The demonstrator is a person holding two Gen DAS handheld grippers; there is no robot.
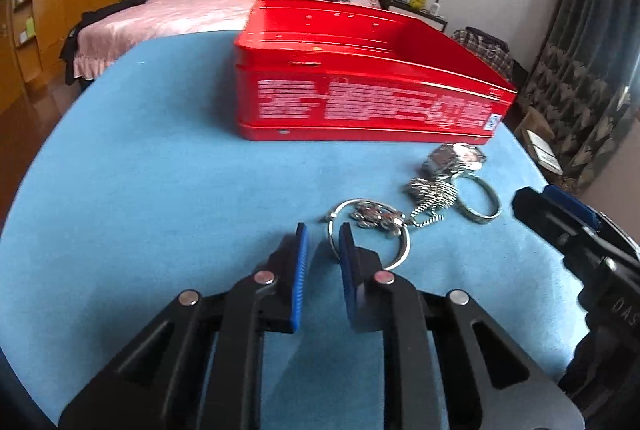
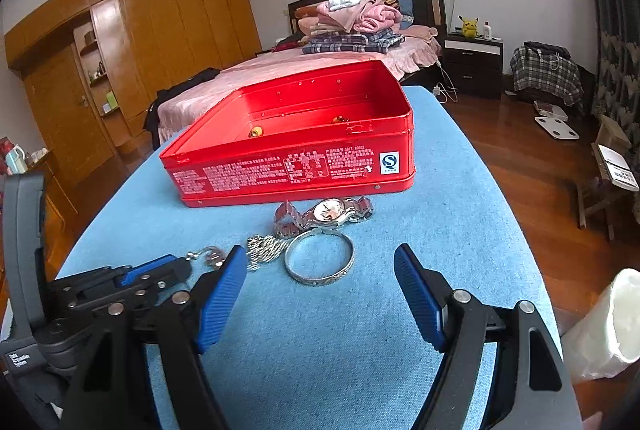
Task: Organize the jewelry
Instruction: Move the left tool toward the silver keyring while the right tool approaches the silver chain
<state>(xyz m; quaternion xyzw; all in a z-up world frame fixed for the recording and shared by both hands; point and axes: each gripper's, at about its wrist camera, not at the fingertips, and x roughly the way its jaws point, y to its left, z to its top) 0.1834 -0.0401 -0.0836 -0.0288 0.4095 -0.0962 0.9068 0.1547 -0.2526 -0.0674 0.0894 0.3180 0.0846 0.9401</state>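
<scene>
Left gripper (image 1: 323, 242): jaws a narrow gap apart, holding nothing; the pads hang low over the blue tabletop (image 1: 160, 170).
Right gripper (image 2: 320, 266): jaws spread wide, empty, aimed at the jewelry from the near edge of the table.
Ring with charm (image 1: 370, 230): lies flat just ahead of the left gripper, its near left arc touching or just under the tip of the gripper's right-hand finger (image 1: 347, 250); which of the two cannot be told. The charm sits on the ring's far side.
Key relation: the ring lies ahead and slightly right of the left gripper's gap, so a small shift right would likely bring the rim between the pads.
Bangle (image 2: 319, 258): flat on the table, centred ahead of the right gripper, between its fingers in line of sight but not yet reached.
Chain (image 2: 262, 248): heaped just left of the bangle.
Watch (image 2: 326, 214): lies crosswise just before the tin.
Red tin (image 2: 288, 166): open, beyond all the jewelry; a few small pieces already inside.
Nearer hand: left for the ring, right for the bangle.
</scene>
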